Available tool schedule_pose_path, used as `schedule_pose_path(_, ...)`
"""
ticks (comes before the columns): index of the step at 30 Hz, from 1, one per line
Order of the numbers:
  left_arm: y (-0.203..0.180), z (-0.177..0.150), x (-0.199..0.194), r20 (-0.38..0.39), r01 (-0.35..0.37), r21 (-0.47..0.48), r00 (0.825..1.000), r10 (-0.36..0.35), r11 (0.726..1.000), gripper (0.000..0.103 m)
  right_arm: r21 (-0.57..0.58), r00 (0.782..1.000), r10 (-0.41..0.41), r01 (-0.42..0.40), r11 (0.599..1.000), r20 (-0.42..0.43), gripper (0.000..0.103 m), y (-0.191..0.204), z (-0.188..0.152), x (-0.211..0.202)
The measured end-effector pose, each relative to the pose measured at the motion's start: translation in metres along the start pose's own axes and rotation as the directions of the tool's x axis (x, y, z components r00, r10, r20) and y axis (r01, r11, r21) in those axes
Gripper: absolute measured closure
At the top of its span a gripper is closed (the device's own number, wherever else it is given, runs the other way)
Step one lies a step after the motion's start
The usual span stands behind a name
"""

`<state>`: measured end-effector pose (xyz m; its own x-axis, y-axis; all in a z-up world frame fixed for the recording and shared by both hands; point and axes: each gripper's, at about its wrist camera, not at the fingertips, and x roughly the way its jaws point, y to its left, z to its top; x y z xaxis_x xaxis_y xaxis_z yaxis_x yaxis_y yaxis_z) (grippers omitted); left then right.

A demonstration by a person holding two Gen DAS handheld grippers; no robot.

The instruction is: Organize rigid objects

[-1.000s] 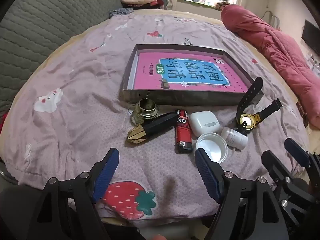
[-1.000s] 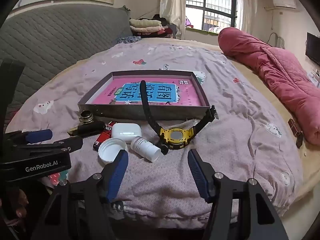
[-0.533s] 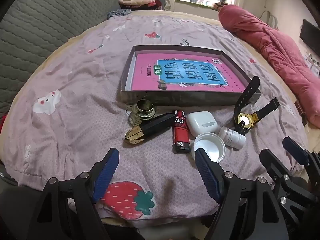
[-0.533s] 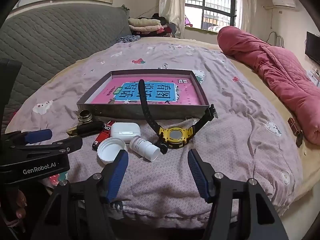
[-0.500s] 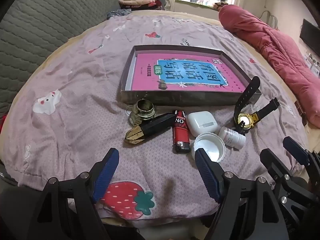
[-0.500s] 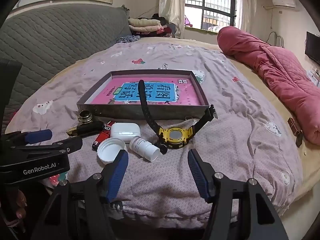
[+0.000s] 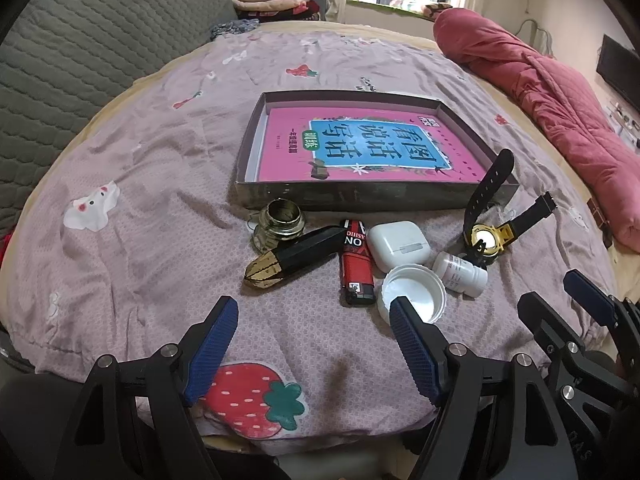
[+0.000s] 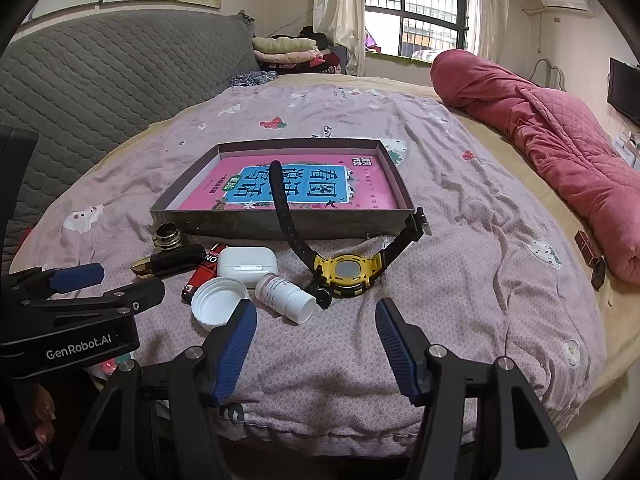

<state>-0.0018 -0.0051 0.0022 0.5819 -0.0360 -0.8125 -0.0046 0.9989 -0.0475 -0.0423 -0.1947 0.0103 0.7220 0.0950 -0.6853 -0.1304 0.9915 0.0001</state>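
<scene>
**Bedspread clutter, both grippers empty**

Pink bedspread (image 7: pixel 140 168) fills both views. My left gripper (image 7: pixel 312 320) and right gripper (image 8: pixel 316 320) hover wide open, holding nothing. Small items crowd the box tray (image 7: pixel 360 196) at frame centre: watch (image 8: pixel 348 270), pill bottle (image 8: pixel 286 292), earbud case (image 7: pixel 398 242), lighter (image 7: pixel 356 264). I judge the bottle light and prone to roll; I'd pinch across its body. White cap (image 8: pixel 218 302) touches it, crowding the approach.

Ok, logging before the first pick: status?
Left gripper open, empty. Right gripper open, empty. Watch, pill bottle, lighter loose before the tray. Nothing blocking.
</scene>
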Motion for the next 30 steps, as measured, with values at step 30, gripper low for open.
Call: schedule_pose_path(30, 0.0021, 0.0009, 0.0013, 0.003, 0.002, -0.008, 1.0, -0.002, 1.0, 0.024, 0.0, 1.0, 0.001, -0.001, 1.0, 0.015, 0.042, 0.0004, 0.0039, -0.0018)
